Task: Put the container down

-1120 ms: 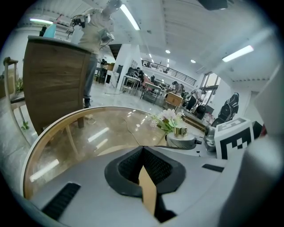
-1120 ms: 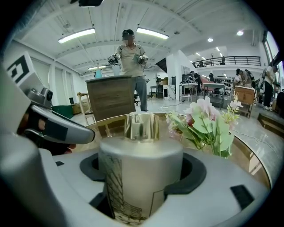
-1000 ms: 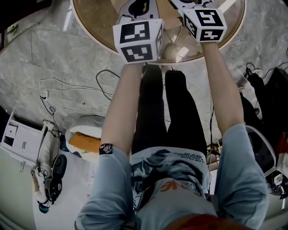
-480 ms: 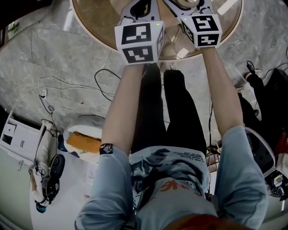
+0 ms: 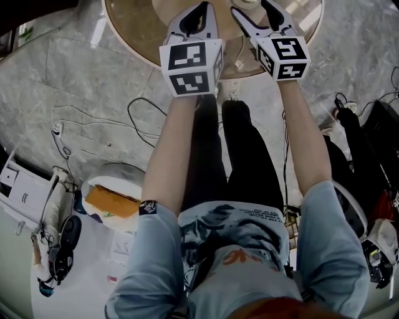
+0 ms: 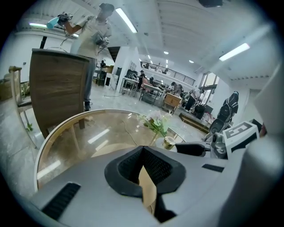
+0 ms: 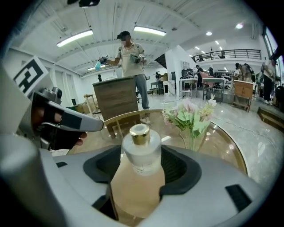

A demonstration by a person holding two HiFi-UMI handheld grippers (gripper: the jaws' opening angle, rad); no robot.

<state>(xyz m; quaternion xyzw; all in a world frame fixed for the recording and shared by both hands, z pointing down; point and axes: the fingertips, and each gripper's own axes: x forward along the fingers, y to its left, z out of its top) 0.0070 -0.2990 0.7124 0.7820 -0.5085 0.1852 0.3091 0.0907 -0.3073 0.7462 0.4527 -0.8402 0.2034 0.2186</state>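
Observation:
The container is a frosted glass bottle (image 7: 141, 150) with a gold cap, upright between the jaws of my right gripper (image 7: 140, 166). Those jaws are closing, and dark pad still shows on both sides of the bottle's neck. In the left gripper view the same bottle (image 6: 169, 142) stands on the round glass table (image 6: 80, 137), a black finger of the right gripper beside it. My left gripper (image 6: 143, 153) is shut on nothing, its pads meeting at the tip. In the head view the left gripper (image 5: 201, 7) and the right gripper (image 5: 254, 7) reach over the table's near rim (image 5: 134, 31).
A vase of pale flowers (image 7: 191, 119) stands on the table just beyond the bottle. Behind the table are a wooden cabinet (image 7: 116, 95) and a standing person (image 7: 131, 57). On the floor lie cables (image 5: 93, 118), a basket (image 5: 115, 199) and dark bags (image 5: 374, 137).
In the head view both marker cubes now sit lower in the picture, nearer the table's near rim, and more of both grippers' fingers shows.

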